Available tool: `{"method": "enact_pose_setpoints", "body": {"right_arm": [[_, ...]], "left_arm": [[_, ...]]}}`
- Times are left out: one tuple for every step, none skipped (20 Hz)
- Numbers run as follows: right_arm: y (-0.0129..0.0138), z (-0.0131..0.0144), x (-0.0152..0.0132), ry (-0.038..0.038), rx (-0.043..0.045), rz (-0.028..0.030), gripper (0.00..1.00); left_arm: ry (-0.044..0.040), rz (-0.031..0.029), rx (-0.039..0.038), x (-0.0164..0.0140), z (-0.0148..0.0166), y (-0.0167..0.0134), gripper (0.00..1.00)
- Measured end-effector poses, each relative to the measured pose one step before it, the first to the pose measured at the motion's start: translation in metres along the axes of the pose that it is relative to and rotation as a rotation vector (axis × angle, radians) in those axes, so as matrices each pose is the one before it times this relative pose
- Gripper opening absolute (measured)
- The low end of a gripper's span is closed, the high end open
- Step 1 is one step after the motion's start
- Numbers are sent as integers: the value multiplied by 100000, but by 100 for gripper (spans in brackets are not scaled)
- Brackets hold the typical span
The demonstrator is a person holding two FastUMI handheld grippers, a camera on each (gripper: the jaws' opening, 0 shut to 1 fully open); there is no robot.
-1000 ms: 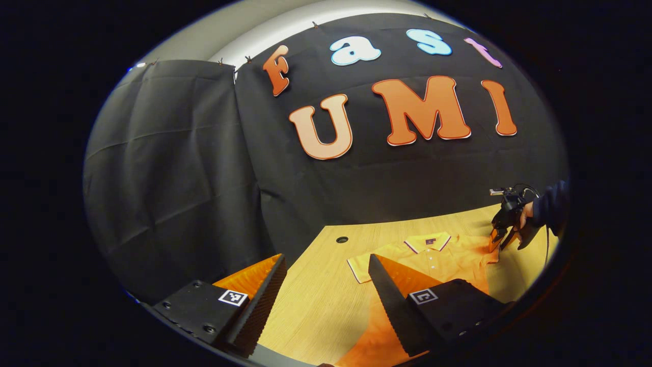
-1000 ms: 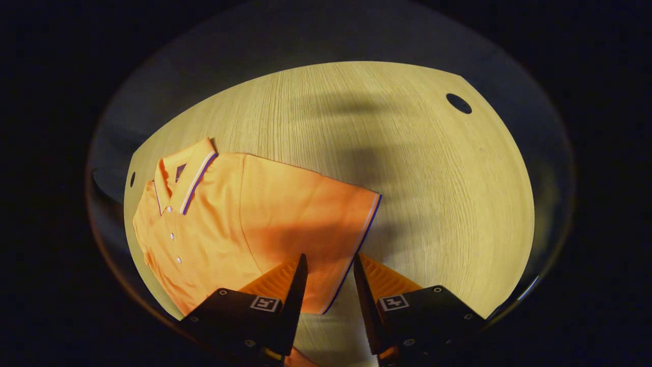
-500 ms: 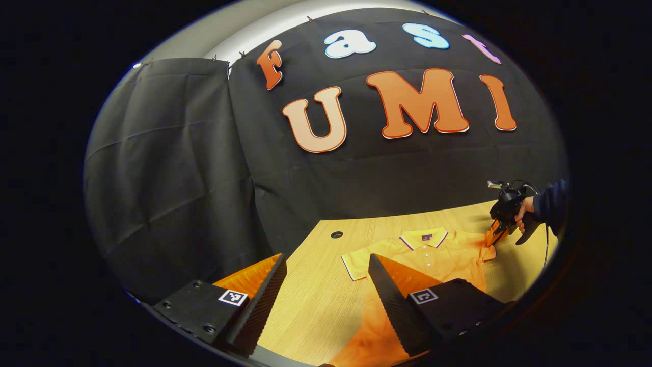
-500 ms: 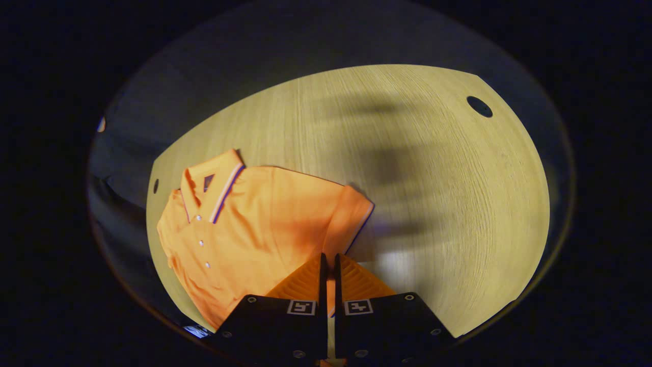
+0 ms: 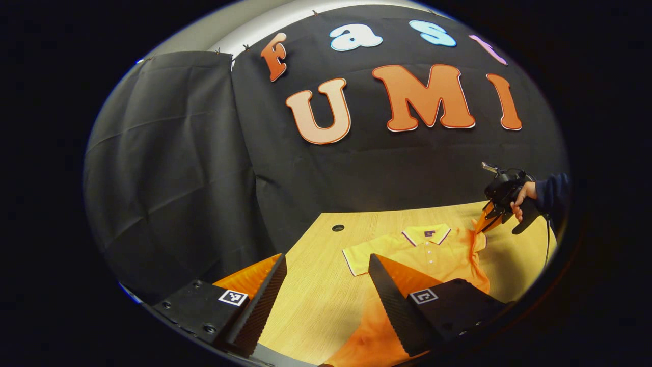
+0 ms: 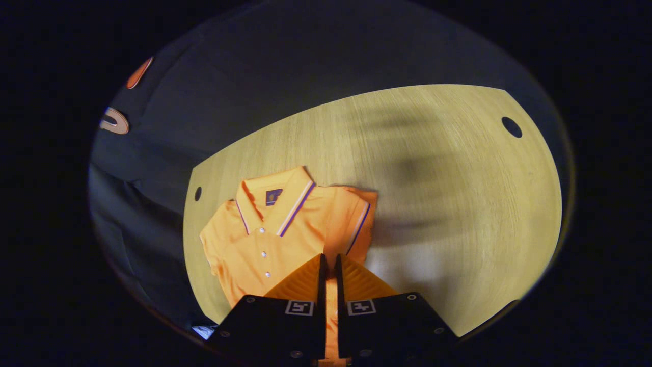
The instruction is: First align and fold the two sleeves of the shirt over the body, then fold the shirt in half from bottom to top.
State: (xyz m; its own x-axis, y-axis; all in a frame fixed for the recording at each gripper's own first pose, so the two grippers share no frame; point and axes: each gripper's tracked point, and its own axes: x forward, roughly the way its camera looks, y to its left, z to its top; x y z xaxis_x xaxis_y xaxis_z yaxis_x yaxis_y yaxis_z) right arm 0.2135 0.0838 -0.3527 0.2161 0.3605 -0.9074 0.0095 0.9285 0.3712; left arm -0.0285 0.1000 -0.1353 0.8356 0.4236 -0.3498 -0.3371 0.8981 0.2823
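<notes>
the orange shirt [image 6: 265, 239] lies collar-up on the wooden table [image 6: 458, 214], toward 7 o'clock in the right gripper view. its sleeve [image 6: 356, 224], flat and spread a second ago, is now lifted and drawn in over the body, so the first sleeve fold is under way. the right gripper [image 6: 329, 265] stays clenched on that sleeve cloth; from the left gripper view it hangs at 3 o'clock [image 5: 488, 221]. the left gripper [image 5: 326, 270] stays released, holding nothing. the hem is cut off behind the fingers.
</notes>
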Motion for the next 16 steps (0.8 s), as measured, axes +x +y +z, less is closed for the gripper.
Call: {"method": "enact_pose_setpoints", "body": {"right_arm": [[928,-165,-58,339,-991,2665,12],[962,-241,-207,75,-868,2804,18],[560,-235,-174,355,-1008,1257,22],[332,-223,-278,-437,-1081,317,16],[-167,-5,-358,-700,-1523,-1179,33],[-111,-64,-461,-1361,-1204,-1241,39],[-210,138,-627,-1984,-1127,-1589,31],[-224,134,-940,-2510,-664,-1319,54],[-53,274,-877,-2865,-120,-876,59],[95,110,-829,-3072,554,-912,60],[69,221,-990,-3405,667,-657,74],[69,-17,-849,-3064,949,-1090,80],[207,77,-930,-2669,755,-331,81],[72,17,-936,-2932,161,-1005,83],[-128,-8,-749,-2719,-539,-1568,83],[21,-59,-793,-2935,-915,-1875,72]], "left_arm": [[374,-659,-407,396,-266,71,99],[867,-1247,-762,616,-176,-56,99],[929,-1533,-946,1245,-55,110,99],[1686,-2094,-1312,1389,108,-222,99],[1901,-2314,-1361,1435,178,-505,99],[2606,-2663,-1510,1214,-309,-548,99],[2246,-2858,-1530,1177,-271,-300,99],[2440,-2802,-1741,1446,-94,-297,99],[2794,-2711,-1673,1262,-309,215,99],[2757,-2391,-1809,1416,-236,113,99],[3453,-2378,-1836,1442,-169,128,99],[4019,-3191,-2911,1494,-303,-39,99],[4538,-4183,-4046,1740,-621,214,99],[5145,-3547,-3872,943,-167,450,99],[4765,-1472,-2602,1818,-30,1184,98],[3304,-459,-1158,1221,254,861,99]]}}
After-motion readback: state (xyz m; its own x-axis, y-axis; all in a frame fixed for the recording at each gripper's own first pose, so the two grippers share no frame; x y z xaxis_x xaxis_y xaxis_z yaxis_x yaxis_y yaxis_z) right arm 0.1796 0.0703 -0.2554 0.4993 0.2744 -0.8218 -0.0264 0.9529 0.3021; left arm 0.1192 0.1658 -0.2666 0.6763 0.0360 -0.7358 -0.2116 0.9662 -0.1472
